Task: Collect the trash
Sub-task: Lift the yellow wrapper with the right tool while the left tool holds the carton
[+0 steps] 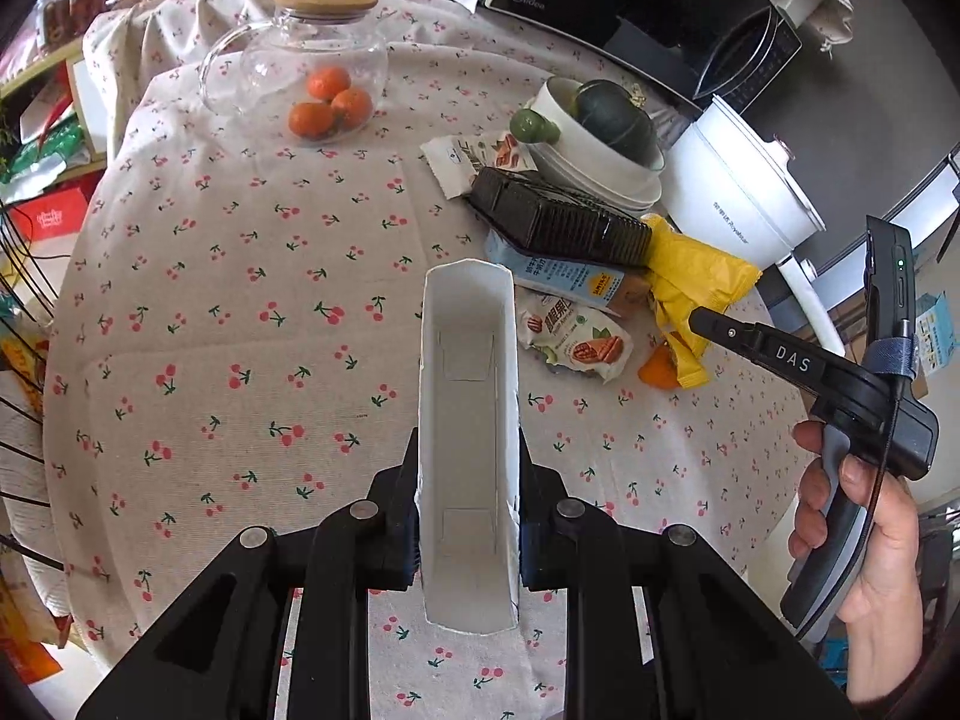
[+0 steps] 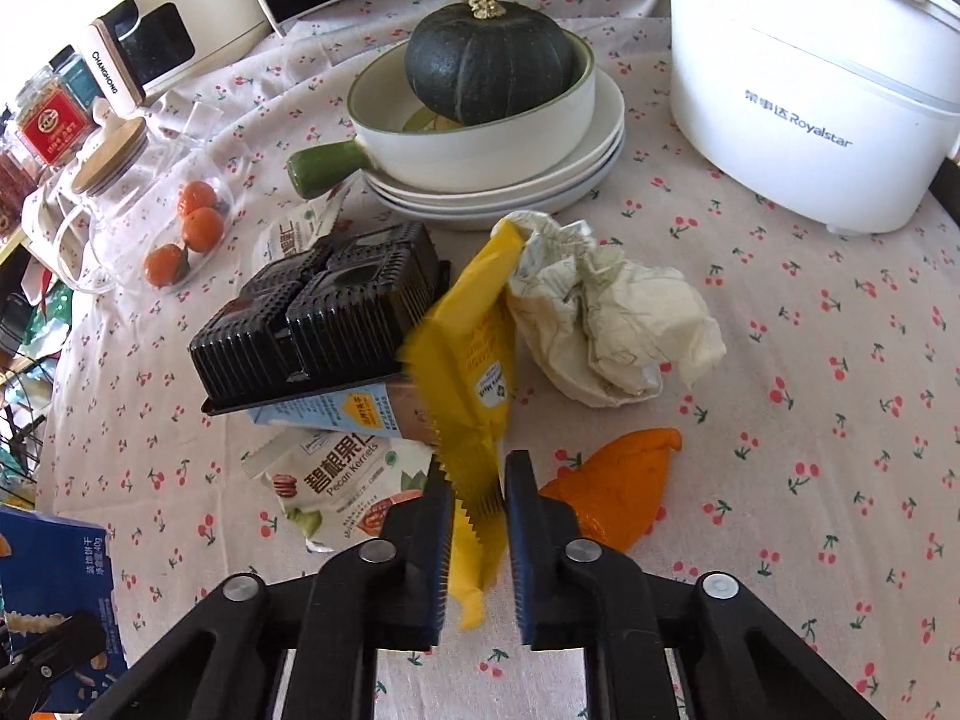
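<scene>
Right gripper [image 2: 477, 516] clamps yellow wrapper [image 2: 474, 360]; bare tablecloth [image 2: 780, 510] rightward.

Bright, even daylight; fisheye-curved edges; yellow wrapper [image 2: 474, 360] motion-blurred.

I'm looking down on a round table under a cream cherry-print tablecloth [image 1: 240, 360], lit by soft daylight. Behind the table's far edge I see a black Midea microwave [image 1: 630, 18], with a cream Changhong appliance [image 2: 156, 18] to its left. Left of the table stand cluttered shelves [image 1: 42, 90] of jars and boxes, and black wire racking [image 1: 18, 312] nearer me.
</scene>
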Available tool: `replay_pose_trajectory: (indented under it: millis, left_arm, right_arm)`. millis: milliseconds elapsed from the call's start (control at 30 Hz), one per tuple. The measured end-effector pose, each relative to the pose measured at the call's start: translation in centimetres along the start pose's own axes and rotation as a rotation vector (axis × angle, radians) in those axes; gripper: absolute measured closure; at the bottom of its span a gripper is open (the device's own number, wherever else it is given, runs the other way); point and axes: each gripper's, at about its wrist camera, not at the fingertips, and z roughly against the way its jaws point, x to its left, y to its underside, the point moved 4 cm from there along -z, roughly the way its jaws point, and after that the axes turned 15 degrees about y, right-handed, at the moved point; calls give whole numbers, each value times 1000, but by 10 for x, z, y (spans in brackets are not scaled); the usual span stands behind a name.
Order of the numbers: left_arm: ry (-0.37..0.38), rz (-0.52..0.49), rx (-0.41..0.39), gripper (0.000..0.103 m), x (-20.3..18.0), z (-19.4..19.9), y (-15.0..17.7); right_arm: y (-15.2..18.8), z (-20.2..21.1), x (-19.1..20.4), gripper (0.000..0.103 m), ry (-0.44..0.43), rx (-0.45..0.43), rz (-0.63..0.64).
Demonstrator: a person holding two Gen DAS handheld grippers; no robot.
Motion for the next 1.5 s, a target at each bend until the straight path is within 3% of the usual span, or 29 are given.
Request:
replay_pose_trajectory:
  millis: [433,900,1200,1500]
  left_arm:
    - [45,-108,22,79,-49,-3,18]
    - [73,-250,84,79,-117,-36,48]
    - [87,-346,146,79,-170,-82,71]
    - [164,-460,194,79,-239,-124,101]
  right_arm:
    - [31,62,-38,95,-64,-66,18]
    - [86,109,-149,95,-65,-110,-76]
    - [109,110,-200,95,-5,-59,-73]
    - [151,114,-268,95,45,8,-160]
